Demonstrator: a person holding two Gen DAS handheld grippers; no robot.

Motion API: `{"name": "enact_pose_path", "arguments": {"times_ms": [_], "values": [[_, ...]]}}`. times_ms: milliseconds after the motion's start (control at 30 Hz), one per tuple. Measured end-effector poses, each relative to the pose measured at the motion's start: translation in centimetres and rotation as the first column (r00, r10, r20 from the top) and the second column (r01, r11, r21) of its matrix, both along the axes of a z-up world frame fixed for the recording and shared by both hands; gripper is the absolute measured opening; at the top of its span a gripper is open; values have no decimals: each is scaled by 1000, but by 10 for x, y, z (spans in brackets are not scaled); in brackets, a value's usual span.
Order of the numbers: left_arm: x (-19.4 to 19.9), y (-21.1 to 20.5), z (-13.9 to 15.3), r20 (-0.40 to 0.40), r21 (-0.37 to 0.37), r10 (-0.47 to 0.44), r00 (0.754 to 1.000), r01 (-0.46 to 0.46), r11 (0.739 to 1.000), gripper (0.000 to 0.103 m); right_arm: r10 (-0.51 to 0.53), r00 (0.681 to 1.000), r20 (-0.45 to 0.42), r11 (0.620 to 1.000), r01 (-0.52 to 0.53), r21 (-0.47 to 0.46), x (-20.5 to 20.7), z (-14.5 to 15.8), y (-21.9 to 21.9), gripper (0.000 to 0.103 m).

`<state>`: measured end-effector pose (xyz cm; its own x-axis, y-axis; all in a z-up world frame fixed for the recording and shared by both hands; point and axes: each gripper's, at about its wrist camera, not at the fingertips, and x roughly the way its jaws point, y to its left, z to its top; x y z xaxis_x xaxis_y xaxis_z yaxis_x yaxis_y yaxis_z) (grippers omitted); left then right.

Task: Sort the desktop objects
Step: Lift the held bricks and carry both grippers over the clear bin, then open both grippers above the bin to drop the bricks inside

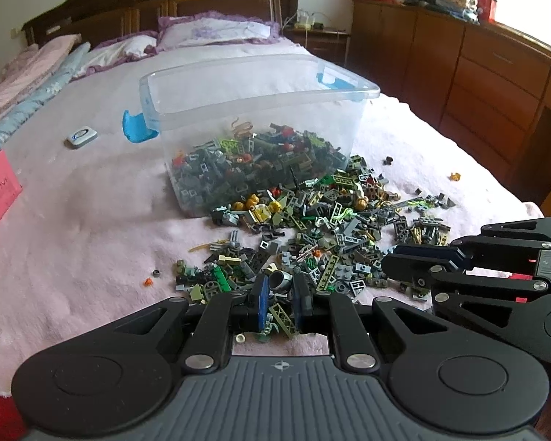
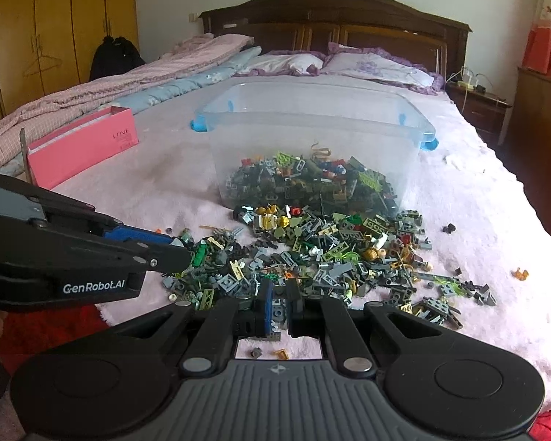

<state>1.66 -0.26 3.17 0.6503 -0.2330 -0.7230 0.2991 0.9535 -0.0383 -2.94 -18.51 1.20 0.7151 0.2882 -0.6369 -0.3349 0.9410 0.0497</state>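
**A:** Left wrist view first: pinching anything?

**B:** Pinching, yes. Squeezing narrowly with the left gripper (image 1: 281,288) on a rounded grey piece (image 1: 280,280) right at the fingertips, and hanging low over the near edge of the loose bricks (image 1: 330,228). Also seeing an olive lattice piece (image 1: 283,315) further back between the fingers. Probably just lying on the pink blanket (image 1: 92,220), though hard telling.

**A:** And over on the other side?

**B:** Keeping the right gripper (image 2: 279,296) fully closed, seemingly carrying nothing, with only heap bricks showing below the slit. Pointing down into the pile just beside the left claw, on its right.

**A:** Heading where with the grey piece?

**B:** Aiming for the clear bin (image 1: 260,84), judging by the task. Standing beyond the heap, straight ahead of the left claw and slightly to its left, touching the pile's far edge. Sitting open on top and already holding a deep layer of bricks.

**A:** Lying which way?

**B:** Running long side across in the right wrist view, and turning a corner toward the left claw.

**A:** Favouring which hand?

**B:** Not seeing either as clearly nearer. Picking the left, being loaded. Probably needing to rise over the near wall before letting go, while watching for the small round piece slipping.
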Motion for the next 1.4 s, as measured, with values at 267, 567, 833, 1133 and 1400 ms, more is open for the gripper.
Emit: {"name": "enact_pose_path", "arguments": {"times_ms": [267, 567, 833, 1133, 1400], "values": [[8, 0, 11, 27, -23, -5, 1000, 6, 1000, 16, -6, 1000, 20, 1000, 7, -25, 5, 11, -1, 8], [25, -4, 27, 71, -28, -17, 997, 19, 999, 16, 14, 998, 66, 999, -11, -35, 23, 27, 2, 8], [46, -8, 41, 116, -28, -7, 993, 11, 1000, 16, 49, 992, 119, 998, -43, -56, 44, 40, 6, 8], [79, -6, 54, 153, -16, 14, 988, -12, 1000, 16, 67, 985, 160, 996, -58, -60, 66, 53, 7, 8], [111, -6, 59, 175, 4, 35, 984, -36, 999, 16, 44, 982, 183, 998, -36, -50, 99, 58, 7, 8]]}}
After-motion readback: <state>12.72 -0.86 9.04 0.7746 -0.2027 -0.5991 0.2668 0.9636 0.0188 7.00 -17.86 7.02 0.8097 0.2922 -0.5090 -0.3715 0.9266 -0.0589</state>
